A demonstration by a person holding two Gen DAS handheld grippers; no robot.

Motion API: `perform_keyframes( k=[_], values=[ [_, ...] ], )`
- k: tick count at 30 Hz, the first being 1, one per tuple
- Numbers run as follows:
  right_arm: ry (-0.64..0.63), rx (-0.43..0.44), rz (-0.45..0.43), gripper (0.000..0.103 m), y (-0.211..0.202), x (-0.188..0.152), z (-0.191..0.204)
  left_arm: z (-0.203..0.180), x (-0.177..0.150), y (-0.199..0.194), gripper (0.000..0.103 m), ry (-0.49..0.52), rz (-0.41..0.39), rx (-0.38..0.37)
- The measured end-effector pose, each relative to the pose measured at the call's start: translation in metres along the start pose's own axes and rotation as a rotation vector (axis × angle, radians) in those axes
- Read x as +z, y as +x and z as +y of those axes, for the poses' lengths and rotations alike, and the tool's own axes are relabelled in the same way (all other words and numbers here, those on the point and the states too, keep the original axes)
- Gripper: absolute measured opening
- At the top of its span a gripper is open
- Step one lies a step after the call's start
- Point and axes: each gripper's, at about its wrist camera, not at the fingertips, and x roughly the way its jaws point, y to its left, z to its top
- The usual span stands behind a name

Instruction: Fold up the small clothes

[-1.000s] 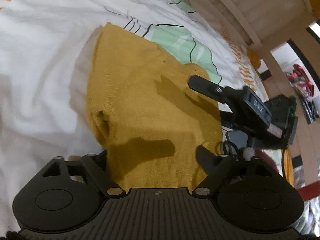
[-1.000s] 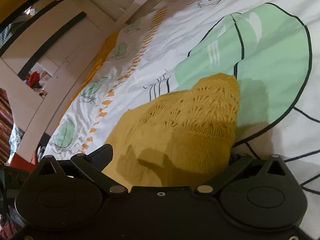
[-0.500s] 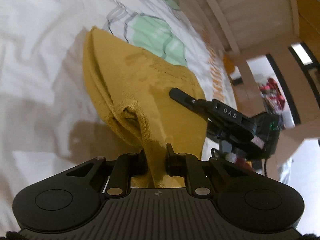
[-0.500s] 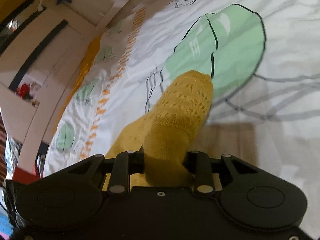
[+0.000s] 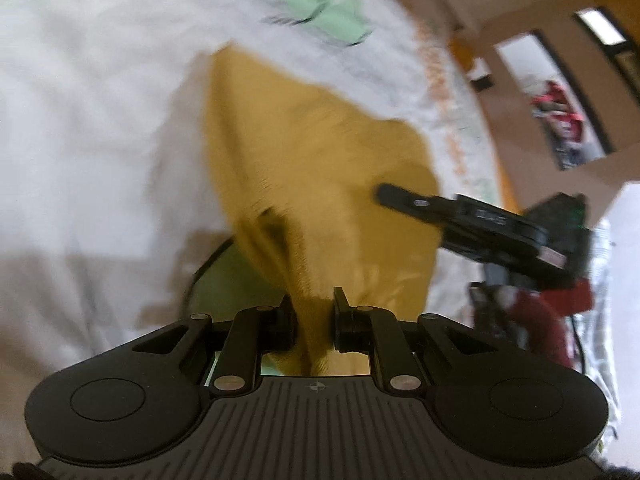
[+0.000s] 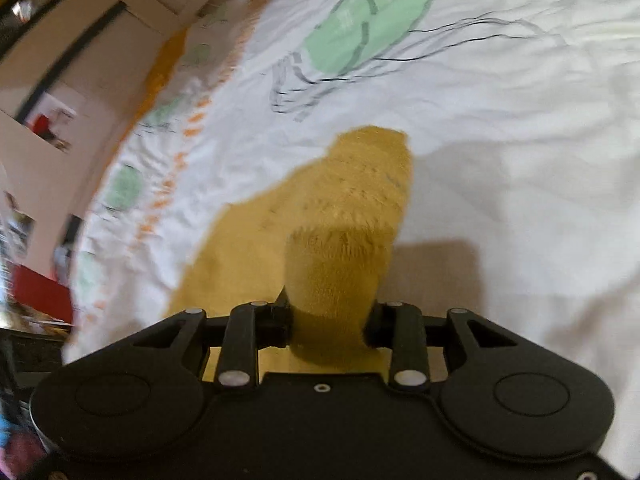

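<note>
Both tools have a grip on the mustard-yellow knitted small garment (image 5: 320,168), which hangs partly raised above the white bedsheet printed with pale green leaf shapes (image 5: 88,92). In the left wrist view the left gripper (image 5: 314,322) sits at the bottom centre of the frame, its fingers (image 5: 342,320) clenched on a bunched edge of the knit. The cloth rises from there toward the upper middle of the frame. The right gripper (image 6: 328,320), at the bottom centre of its own view, is likewise clamped on a thick fold of the same garment, whose far end (image 6: 372,160) appears to touch the sheet near the frame's centre. It also shows at the right middle of the left view (image 5: 460,216).

The step in hand looks like the lift-and-carry of a fold. The next move probably calls for bringing the held edge over the part lying on the bed, keeping both corners level, then letting go.

No containers are visible in either view; both frames are motion-blurred.
</note>
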Motion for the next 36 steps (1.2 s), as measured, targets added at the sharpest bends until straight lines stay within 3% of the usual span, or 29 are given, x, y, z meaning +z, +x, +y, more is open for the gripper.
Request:
perform_keyframes(
  k=[3, 7, 12, 18, 19, 21, 22, 28, 31, 34, 36],
  values=[
    [-0.048, -0.120, -0.057, 0.058, -0.010, -0.010, -0.006, 0.016, -0.008, -0.002, 0.021, -0.026, -0.017, 0.081],
    [-0.050, -0.160, -0.113, 0.063, -0.020, -0.016, -0.014, 0.009, -0.016, -0.010, 0.021, 0.032, -0.074, 0.156],
    [-0.076, -0.160, -0.182, 0.070, -0.027, -0.026, -0.012, -0.012, -0.034, -0.023, 0.022, 0.158, -0.172, 0.255],
    [-0.128, -0.143, -0.278, 0.081, -0.041, -0.032, -0.005, -0.050, -0.056, -0.051, 0.027, 0.359, -0.365, 0.266],
    [-0.141, -0.148, -0.294, 0.084, -0.041, -0.032, -0.002, -0.056, -0.056, -0.052, 0.033, 0.394, -0.391, 0.274],
    [-0.164, -0.157, -0.316, 0.103, -0.042, -0.033, 0.001, -0.068, -0.051, -0.048, 0.040, 0.451, -0.421, 0.294],
    [-0.175, -0.164, -0.327, 0.103, -0.042, -0.034, 0.003, -0.071, -0.048, -0.046, 0.040, 0.463, -0.425, 0.303],
    [-0.228, -0.231, -0.333, 0.103, -0.034, -0.033, 0.009, -0.072, -0.012, -0.010, 0.040, 0.453, -0.437, 0.365],
    [-0.233, -0.256, -0.316, 0.103, -0.027, -0.030, 0.005, -0.054, 0.000, 0.000, 0.040, 0.395, -0.422, 0.394],
    [-0.210, -0.321, -0.263, 0.103, -0.013, -0.027, -0.004, -0.031, 0.009, 0.013, 0.041, 0.342, -0.404, 0.474],
    [-0.178, -0.330, -0.237, 0.103, -0.007, -0.027, -0.013, -0.015, 0.010, 0.015, 0.047, 0.302, -0.402, 0.493]
  ],
)
